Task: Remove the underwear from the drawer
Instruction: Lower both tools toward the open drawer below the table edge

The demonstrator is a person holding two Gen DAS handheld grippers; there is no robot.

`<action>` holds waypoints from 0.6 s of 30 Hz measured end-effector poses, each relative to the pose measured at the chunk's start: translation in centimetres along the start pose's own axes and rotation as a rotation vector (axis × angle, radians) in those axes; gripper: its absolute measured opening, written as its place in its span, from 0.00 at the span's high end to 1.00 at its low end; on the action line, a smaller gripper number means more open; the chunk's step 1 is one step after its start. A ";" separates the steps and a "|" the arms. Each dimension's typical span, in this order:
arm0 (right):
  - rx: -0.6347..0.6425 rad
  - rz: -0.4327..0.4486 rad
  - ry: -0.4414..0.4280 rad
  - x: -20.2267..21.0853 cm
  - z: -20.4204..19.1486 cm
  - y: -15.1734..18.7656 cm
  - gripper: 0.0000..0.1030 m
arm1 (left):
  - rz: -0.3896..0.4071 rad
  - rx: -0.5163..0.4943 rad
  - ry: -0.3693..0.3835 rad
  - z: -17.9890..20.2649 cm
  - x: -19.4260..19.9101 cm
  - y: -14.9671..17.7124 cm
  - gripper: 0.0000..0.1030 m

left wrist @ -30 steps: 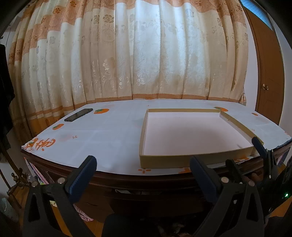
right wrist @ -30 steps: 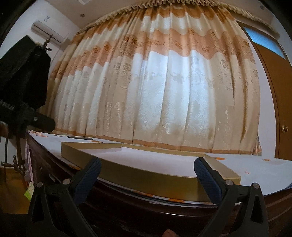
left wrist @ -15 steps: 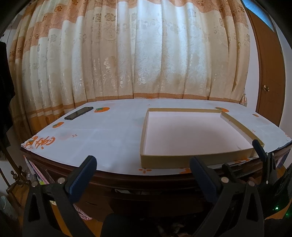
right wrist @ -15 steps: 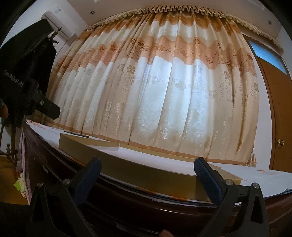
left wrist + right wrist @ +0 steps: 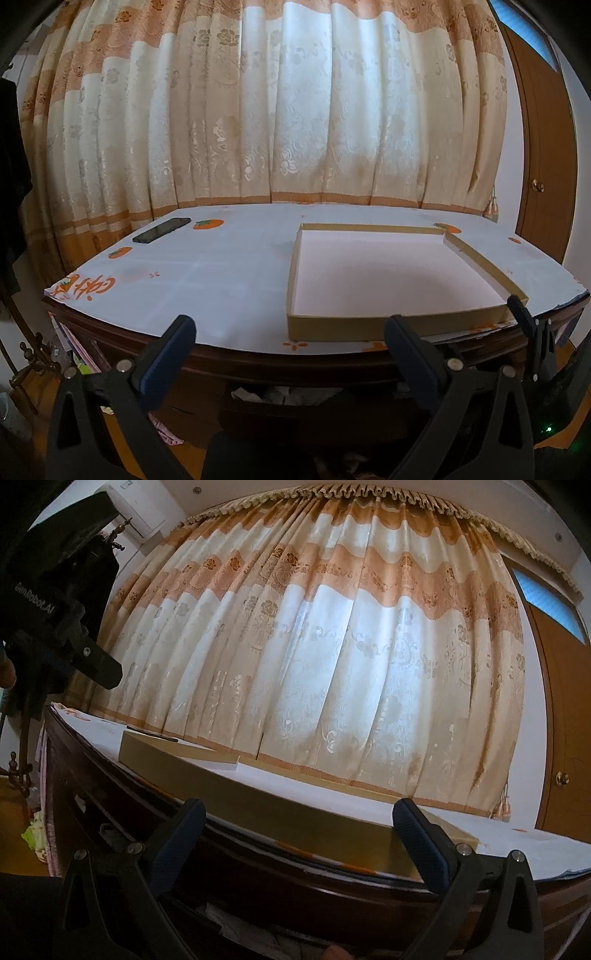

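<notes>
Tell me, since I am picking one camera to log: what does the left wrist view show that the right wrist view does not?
Only the left wrist view shows the white inside of the shallow tan cardboard box, the orange persimmon prints on the white tablecloth, and the right tongs from outside. Only the right wrist view shows the white wall air conditioner and the left tongs from outside. Both show the box, the flat black phone, the cream and orange curtain and the brown wooden door.

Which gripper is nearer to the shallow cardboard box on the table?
Right. The right gripper sits just below the cardboard box's near edge; the left gripper is farther back and off to its left.
</notes>
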State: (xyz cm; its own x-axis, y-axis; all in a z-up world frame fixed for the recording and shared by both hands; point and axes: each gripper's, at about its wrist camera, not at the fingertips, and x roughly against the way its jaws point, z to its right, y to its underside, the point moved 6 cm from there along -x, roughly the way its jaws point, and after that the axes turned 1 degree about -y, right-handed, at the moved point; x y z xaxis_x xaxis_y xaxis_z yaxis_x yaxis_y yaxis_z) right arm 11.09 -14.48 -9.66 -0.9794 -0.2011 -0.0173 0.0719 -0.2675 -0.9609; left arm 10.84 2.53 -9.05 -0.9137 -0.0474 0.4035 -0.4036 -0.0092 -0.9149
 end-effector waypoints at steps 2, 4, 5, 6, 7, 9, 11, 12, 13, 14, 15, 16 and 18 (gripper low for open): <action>-0.015 -0.033 -0.008 0.1 0.0 0.3 0.01 | 0.002 0.002 0.000 -0.1 0.2 -0.2 0.00; -0.038 -0.075 -0.031 0.2 0.0 0.6 0.01 | 0.005 0.003 0.001 -0.2 0.4 -0.3 0.00; -0.044 -0.088 -0.042 0.3 -0.1 0.7 0.01 | 0.007 0.002 0.000 -0.2 0.5 -0.3 0.00; -0.046 -0.086 -0.058 0.6 -0.3 0.7 0.01 | 0.010 0.001 -0.001 -0.2 0.6 -0.4 0.00; -0.035 -0.068 -0.071 1.0 -0.6 0.6 0.01 | 0.010 0.001 -0.001 -0.3 0.6 -0.4 0.00; 0.009 -0.043 -0.109 1.7 -1.7 0.4 0.01 | 0.011 0.002 -0.003 -0.5 0.8 -0.4 0.00; 0.031 -0.061 -0.127 1.7 -2.3 0.7 0.01 | 0.013 0.009 -0.005 -0.6 0.9 -0.5 0.00; 0.036 -0.083 -0.128 1.5 -2.3 0.9 0.01 | 0.014 0.014 -0.005 -0.7 0.9 -0.5 0.00; 0.032 -0.088 -0.127 1.6 -2.3 0.9 0.01 | 0.015 0.018 -0.005 -0.8 1.0 -0.5 0.00; 0.028 -0.085 -0.125 1.7 -2.2 0.9 0.01 | 0.016 0.021 -0.005 -0.9 1.1 -0.5 0.00; 0.030 -0.088 -0.124 1.7 -2.1 0.8 0.01 | 0.014 0.023 -0.005 -1.0 1.1 -0.5 0.00; 0.038 -0.097 -0.125 1.7 -2.1 0.8 0.01 | 0.013 0.024 -0.006 -1.1 1.1 -0.4 0.00; 0.066 -0.091 -0.135 1.8 -2.3 0.7 0.01 | 0.005 0.025 -0.003 -1.1 1.1 -0.3 0.00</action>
State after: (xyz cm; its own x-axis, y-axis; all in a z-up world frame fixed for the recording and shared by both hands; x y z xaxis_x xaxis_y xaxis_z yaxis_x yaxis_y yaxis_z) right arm 8.97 -12.83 -11.03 -0.9484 -0.2971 0.1107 0.0007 -0.3512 -0.9363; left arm 9.93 3.58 -8.34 -0.9156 -0.0500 0.3990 -0.3977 -0.0337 -0.9169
